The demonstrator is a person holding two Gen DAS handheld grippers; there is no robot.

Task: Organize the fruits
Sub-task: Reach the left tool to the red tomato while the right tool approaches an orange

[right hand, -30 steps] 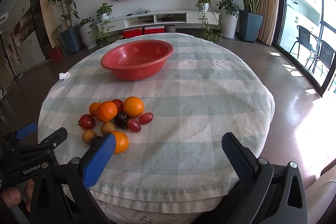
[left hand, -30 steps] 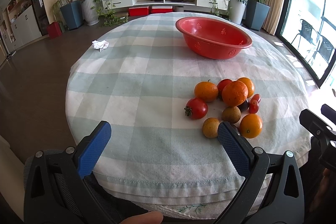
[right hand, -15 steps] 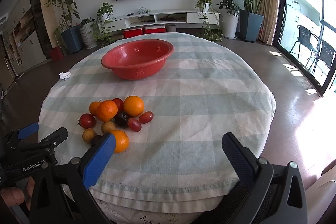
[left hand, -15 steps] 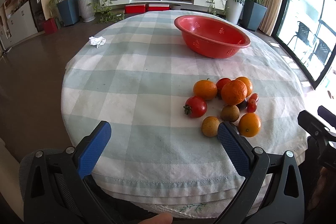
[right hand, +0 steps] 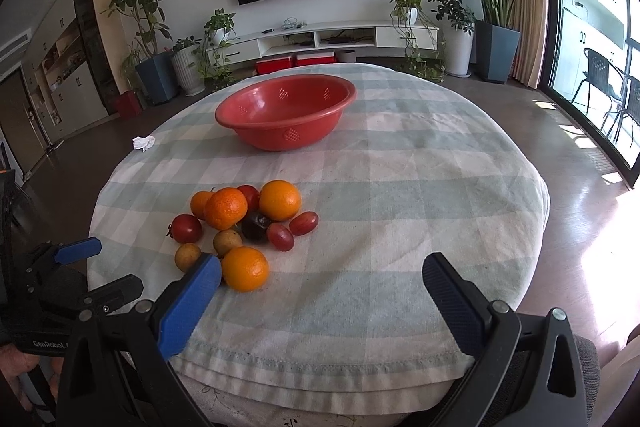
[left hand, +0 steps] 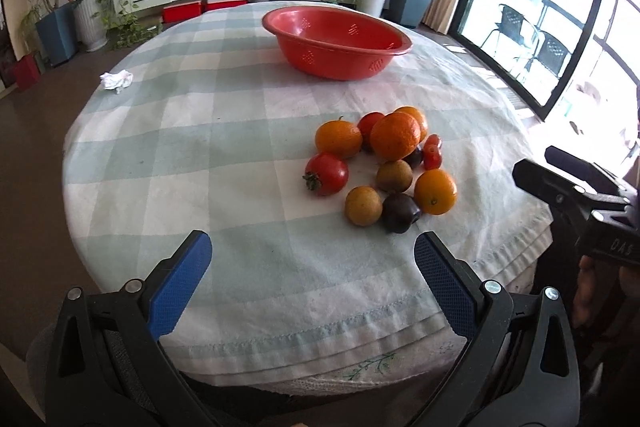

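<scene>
In my left wrist view the left claw [left hand: 312,259] is released, both blue pads wide apart at the bottom of the frame, with only the checked cloth of the table [left hand: 192,155] between them. In my right wrist view the right claw [right hand: 322,281] is released too, and empty.

The fruit pile [left hand: 380,163] lies ahead of the left claw and a little to the right of the frame centre. Its nearest pieces, a brown fruit [left hand: 363,205] and a dark plum [left hand: 401,212], sit just above the right pad. In the right view the same pile is at lower left, and the near orange [right hand: 245,268] is just beside the left pad, outside the opening. I judge that both claws are close to the pile. The left one faces it more straight, while the right one must swing left. The fruits are round, so no long axis matters.

Further up, the red basket [left hand: 340,43] stands well apart from the pile, at upper centre, and it looks empty. So nothing is sorted yet, I think.
</scene>
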